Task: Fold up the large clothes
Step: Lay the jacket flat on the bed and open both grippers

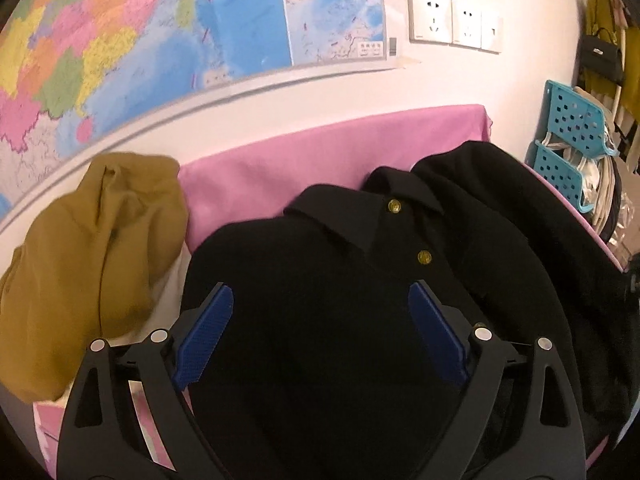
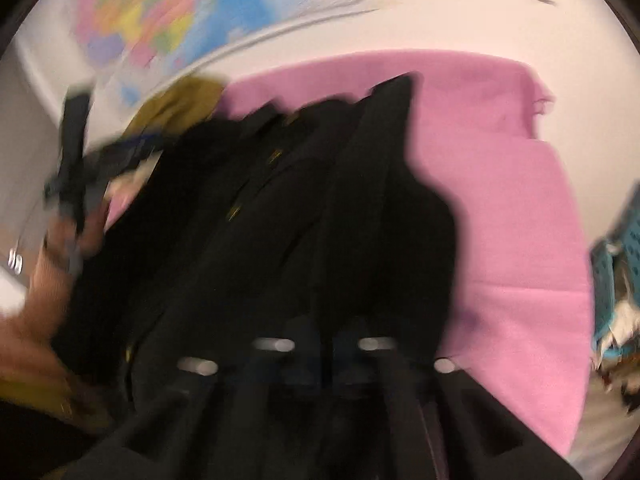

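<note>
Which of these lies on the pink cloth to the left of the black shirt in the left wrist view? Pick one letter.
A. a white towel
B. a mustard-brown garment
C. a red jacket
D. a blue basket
B: a crumpled mustard-brown garment sits at the left edge of the pink cloth, beside the black shirt with its gold buttons; the blue basket stands off to the right.

- Black collared cloth garment (image 1: 312,320), with round gold buttons (image 1: 424,256)
- Mustard-brown crumpled cloth garment (image 1: 92,256)
- Plain pink fabric table cover (image 1: 320,160)
- Multicoloured paper wall map (image 1: 140,40), blue seas
- Turquoise perforated plastic baskets (image 1: 572,124)
</note>
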`<state>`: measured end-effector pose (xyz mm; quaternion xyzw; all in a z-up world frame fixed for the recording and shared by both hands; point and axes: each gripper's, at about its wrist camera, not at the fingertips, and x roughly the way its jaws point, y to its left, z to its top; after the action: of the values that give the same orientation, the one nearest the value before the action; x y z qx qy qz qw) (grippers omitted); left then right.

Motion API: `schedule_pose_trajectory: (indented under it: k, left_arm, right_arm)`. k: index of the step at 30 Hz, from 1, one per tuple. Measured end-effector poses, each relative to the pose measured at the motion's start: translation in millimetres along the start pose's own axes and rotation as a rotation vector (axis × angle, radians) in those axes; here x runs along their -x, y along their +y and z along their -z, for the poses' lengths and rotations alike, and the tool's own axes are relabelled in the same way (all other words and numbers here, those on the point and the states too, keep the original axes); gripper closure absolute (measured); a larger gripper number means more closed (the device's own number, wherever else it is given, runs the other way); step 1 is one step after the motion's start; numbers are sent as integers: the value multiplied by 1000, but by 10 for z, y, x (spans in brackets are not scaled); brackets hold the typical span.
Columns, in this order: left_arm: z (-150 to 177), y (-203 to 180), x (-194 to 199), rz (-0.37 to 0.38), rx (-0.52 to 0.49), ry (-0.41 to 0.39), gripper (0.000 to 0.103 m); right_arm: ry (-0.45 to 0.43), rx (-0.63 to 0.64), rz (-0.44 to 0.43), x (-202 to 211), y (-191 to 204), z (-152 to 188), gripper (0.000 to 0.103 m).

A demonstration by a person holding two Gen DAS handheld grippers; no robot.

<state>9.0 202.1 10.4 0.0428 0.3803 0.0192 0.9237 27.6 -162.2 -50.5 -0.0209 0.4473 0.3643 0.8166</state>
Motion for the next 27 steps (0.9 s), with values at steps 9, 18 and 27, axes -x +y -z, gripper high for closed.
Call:
schedule_pose_trajectory:
  k: [9, 18, 27]
  left_arm:
    - [197, 271, 188, -27, 72, -2, 13]
    - [467, 433, 309, -25, 130, 21, 11]
    - [578, 533, 377, -26, 157, 29, 11]
  right_arm:
    - [-306, -276, 178, 1045, -1229, -492, 102]
    - [-48, -250, -35, 230, -884, 79, 19]
    - [-211, -300, 76, 696, -1005, -51, 101]
